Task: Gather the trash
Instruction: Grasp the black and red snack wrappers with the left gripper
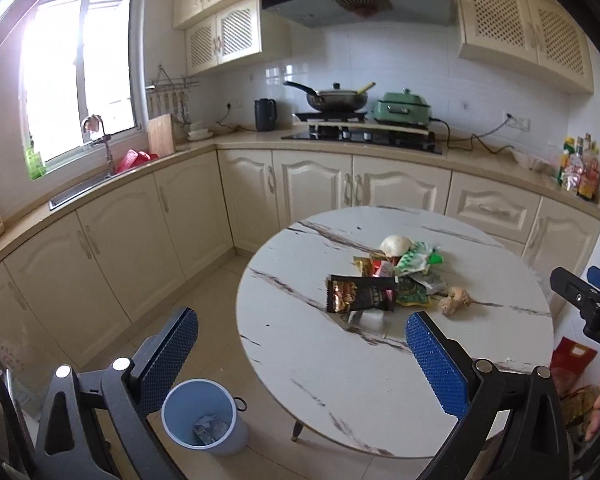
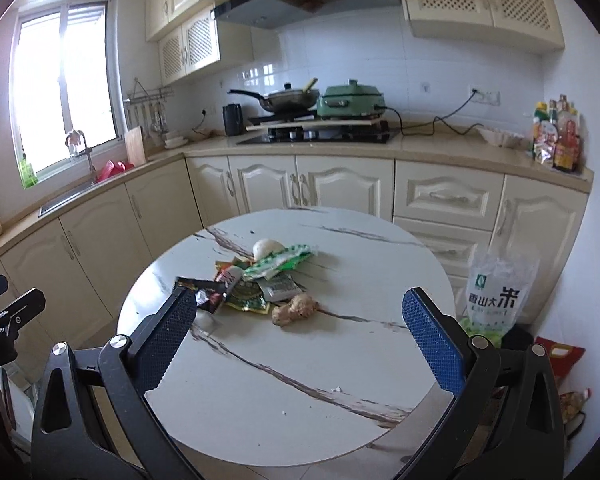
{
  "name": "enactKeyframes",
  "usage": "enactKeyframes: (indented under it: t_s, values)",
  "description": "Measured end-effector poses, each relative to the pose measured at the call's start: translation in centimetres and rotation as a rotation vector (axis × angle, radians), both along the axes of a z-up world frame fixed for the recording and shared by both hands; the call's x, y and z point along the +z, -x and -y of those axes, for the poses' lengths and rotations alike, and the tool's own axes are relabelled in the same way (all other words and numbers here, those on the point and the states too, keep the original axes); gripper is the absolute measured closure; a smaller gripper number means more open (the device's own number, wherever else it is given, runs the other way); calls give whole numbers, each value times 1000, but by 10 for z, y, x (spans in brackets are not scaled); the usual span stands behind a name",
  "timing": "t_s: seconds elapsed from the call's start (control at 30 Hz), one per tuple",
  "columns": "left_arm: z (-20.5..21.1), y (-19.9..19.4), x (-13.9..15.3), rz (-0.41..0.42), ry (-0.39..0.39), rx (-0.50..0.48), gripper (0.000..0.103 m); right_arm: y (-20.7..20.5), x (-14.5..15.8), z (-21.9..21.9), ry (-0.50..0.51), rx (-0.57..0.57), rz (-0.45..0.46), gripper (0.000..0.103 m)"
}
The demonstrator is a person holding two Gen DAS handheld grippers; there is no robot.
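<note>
A round marble-patterned table [image 2: 340,360] with dark veins spreads beyond my right gripper [image 2: 300,344], whose jaws gape wide and empty. The crinkled wrapper pile [image 2: 260,276] lies just ahead of the tips. My left gripper [image 1: 300,360] gapes too; the smooth blue bin [image 1: 204,416] stands below, between its jaws. Off my right jaw, a clear rice bag [image 2: 496,292] reads "米".

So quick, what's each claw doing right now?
Left claw: open, holding nothing.
Right claw: open, holding nothing.

Place: home kitchen
Evidence: stove [image 1: 364,136] under range hood [image 1: 356,0], sink [image 1: 80,190], cream cabinets [image 1: 312,188], wok [image 2: 288,100]
</note>
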State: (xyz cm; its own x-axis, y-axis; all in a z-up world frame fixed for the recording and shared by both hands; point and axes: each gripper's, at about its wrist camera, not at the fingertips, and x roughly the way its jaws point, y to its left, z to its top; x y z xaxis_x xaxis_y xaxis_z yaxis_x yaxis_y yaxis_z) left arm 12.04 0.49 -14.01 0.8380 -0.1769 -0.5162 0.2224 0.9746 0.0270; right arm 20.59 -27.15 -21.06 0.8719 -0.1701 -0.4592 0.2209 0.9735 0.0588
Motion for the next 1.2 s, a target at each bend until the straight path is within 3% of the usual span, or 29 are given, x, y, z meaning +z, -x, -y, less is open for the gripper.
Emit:
enactKeyframes:
  t_s: [0.37, 0.6, 0.77, 0.87, 0.93, 1.1, 1.2]
  values:
    - [77, -177, -56, -156, -134, -131, 1, -84, -66, 46, -49, 14, -184, 0]
    - [104, -243, -89, -212, -182, -157, 3, -121, -80, 55, -59, 41, -230, 0]
    - [110, -271, -98, -245, -138, -193, 32, -142, -80, 56, -69, 72, -236, 0]
    - [103, -277, -97, -245, -81, -221, 54, -153, -78, 56, -66, 83, -234, 0]
    - [94, -281, -93, -233, -54, -214, 77, -158, -79, 58, -89, 88, -236, 0]
    - [63, -280, -87, -240, 29, -245, 91, -165, -81, 60, -138, 85, -233, 0]
    - [50, -276, -84, -233, 78, -260, 93, -179, -82, 58, -165, 103, -239, 0]
